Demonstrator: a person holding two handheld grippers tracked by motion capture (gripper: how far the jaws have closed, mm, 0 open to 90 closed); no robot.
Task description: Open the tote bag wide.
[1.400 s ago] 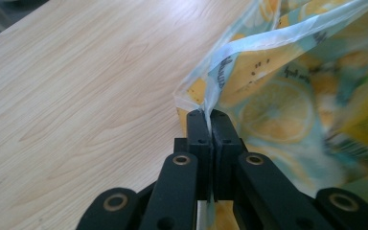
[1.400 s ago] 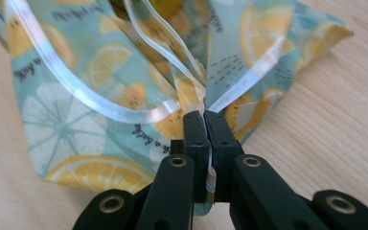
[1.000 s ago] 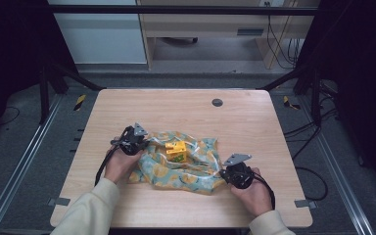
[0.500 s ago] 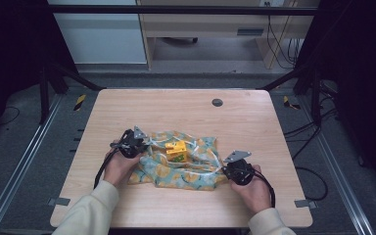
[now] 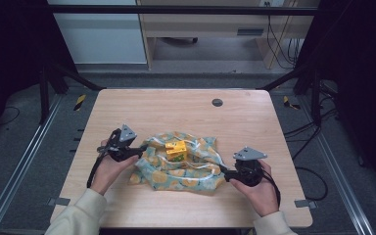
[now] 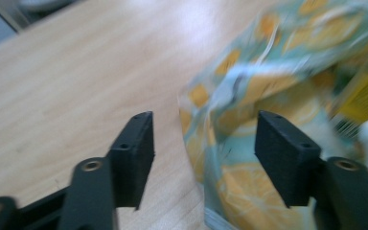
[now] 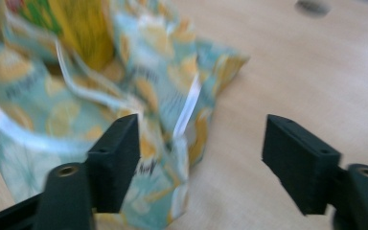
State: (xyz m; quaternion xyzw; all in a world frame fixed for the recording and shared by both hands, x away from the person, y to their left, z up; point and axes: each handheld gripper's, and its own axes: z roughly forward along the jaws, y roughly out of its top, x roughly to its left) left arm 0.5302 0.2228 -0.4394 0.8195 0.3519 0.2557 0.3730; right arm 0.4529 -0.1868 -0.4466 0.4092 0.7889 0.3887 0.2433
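1. High view: a crumpled bag [image 5: 183, 166] printed with orange slices on pale green lies near the middle of the wooden tabletop [image 5: 176, 107], toward its near edge. A small yellow carton [image 5: 176, 150] sits on top of the bag, close to its far side.
2. High view: the left tool [image 5: 138, 151] is held in the person's left hand [image 5: 108, 166] at the bag's left edge, its tips just beside the fabric. The right tool [image 5: 225, 171] is held in the right hand [image 5: 257, 188] at the bag's near right corner. A dark round disc [image 5: 217, 102] is set in the tabletop well beyond the bag, on the far right.
3. Left gripper view: the left tool [image 6: 203, 143] has its jaws spread and they have just been opening. The bag's edge [image 6: 249, 110] stands in the gap between them, but neither pad presses on it. Bare wood lies to the left; the yellow carton [image 6: 364, 93] shows at the right edge, blurred.
4. Right gripper view: the right tool [image 7: 201, 153] also stands spread, its jaws having just been opening. A fold of the bag [image 7: 163, 120] with a white drawstring [image 7: 187, 112] lies beside the left jaw, loose and unpinched. The right jaw is over bare tabletop. The carton [image 7: 84, 28] is at the top left, blurred, and the disc [image 7: 312, 6] at the far top right.
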